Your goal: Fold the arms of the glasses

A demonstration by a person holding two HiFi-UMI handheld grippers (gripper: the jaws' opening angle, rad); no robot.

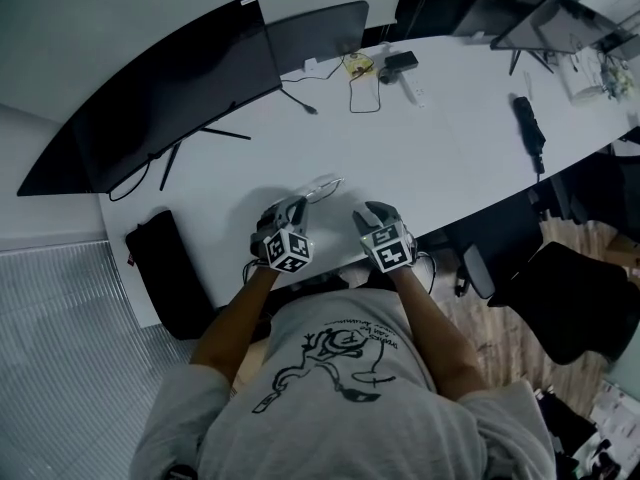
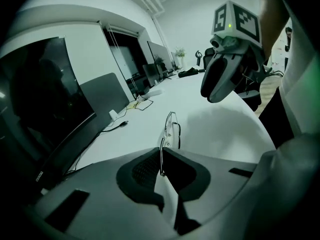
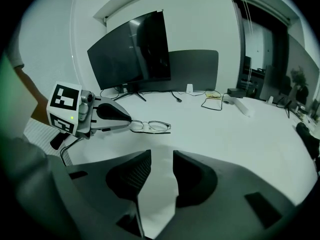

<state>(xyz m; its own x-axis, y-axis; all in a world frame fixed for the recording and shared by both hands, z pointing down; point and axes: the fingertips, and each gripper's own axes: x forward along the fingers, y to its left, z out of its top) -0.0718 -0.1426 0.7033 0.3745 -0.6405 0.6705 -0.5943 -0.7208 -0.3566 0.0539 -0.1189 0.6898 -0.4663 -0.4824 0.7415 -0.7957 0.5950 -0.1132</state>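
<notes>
Thin wire-framed glasses [image 1: 322,185] [image 2: 171,126] [image 3: 150,126] hang just above the white table [image 1: 430,158], near its front edge. My left gripper [image 1: 297,206] [image 2: 161,154] is shut on one arm of the glasses, the thin wire running between its pads, and the lenses stick out ahead of it. From the right gripper view, the left gripper [image 3: 112,116] shows at the glasses' left end. My right gripper [image 1: 370,213] [image 3: 161,156] hovers to the right of the glasses, apart from them, jaws open with nothing between them. It shows at the upper right in the left gripper view [image 2: 222,79].
A large dark monitor [image 1: 170,98] and a second dark screen [image 1: 315,33] stand at the table's back left. A black case [image 1: 165,268] lies at the left edge. Cables and small devices [image 1: 365,73] sit behind, a black folded umbrella [image 1: 528,128] to the right. A black chair [image 1: 575,303] stands off the table.
</notes>
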